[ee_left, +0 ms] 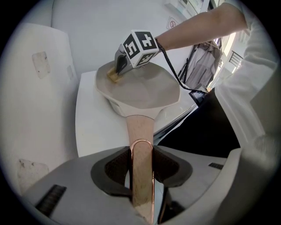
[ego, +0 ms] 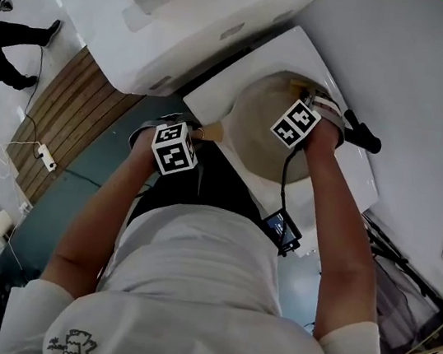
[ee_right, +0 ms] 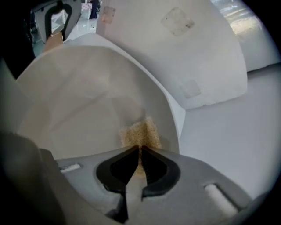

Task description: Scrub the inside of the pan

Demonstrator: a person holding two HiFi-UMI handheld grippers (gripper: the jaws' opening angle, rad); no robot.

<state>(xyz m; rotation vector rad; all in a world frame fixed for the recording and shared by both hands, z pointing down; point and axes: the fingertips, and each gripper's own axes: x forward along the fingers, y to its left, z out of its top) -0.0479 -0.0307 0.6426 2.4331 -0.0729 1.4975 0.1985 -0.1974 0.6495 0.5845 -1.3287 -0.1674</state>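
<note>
A beige pan (ego: pixel 252 139) stands on a white table (ego: pixel 353 180). My left gripper (ee_left: pixel 141 151) is shut on the pan handle (ee_left: pixel 139 127), a pinkish strip with a copper rim that runs between its jaws. In the head view that left gripper (ego: pixel 197 137) sits at the pan's near-left side. My right gripper (ee_right: pixel 139 151) is shut on a yellow-brown sponge (ee_right: pixel 139 133), which presses on the pan's inner wall (ee_right: pixel 79 96) close under the rim. From the left gripper view, the right gripper (ee_left: pixel 117 69) and its sponge (ee_left: pixel 114 76) are at the pan's far-left edge.
Big white moulded blocks (ego: pixel 146 18) stand behind the table. A black bar-shaped object (ego: pixel 363 136) lies right of the pan. A small screen device (ego: pixel 283 231) hangs on a cable below the right arm. Someone stands far off at the left (ego: pixel 10 38).
</note>
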